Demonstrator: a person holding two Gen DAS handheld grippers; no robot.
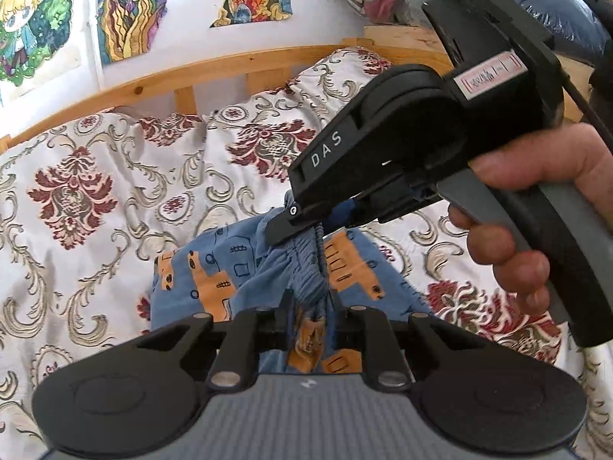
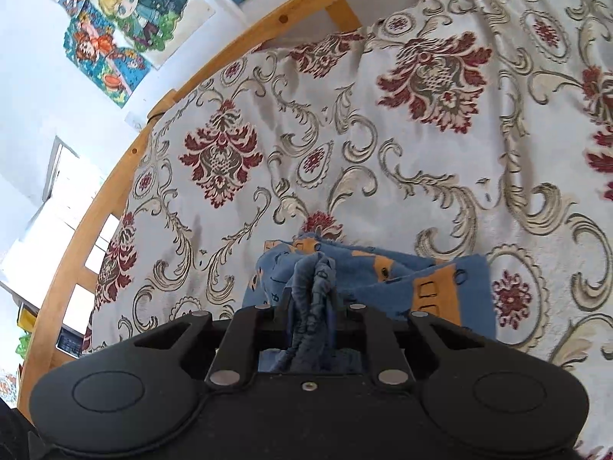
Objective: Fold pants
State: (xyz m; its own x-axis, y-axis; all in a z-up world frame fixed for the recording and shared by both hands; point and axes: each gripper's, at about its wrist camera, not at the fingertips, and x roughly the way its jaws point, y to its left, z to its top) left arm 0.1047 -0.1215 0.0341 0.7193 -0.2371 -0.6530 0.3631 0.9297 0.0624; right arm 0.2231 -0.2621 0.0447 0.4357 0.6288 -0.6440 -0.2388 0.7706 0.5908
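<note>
Both grippers' fingers clamped on blue pants, floral bedspread, wooden rail, wall posters

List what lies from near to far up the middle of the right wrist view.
Right claw shut on the pants → patterned bedspread → wooden bed rail → wall posters.

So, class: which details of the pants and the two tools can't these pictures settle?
- Left wrist view: the left tool covers the near part of the pants; the right tool hides its pinch point.
- Right wrist view: the right tool covers the near pants.
- Legs or waistband gripped: cannot tell.
</note>
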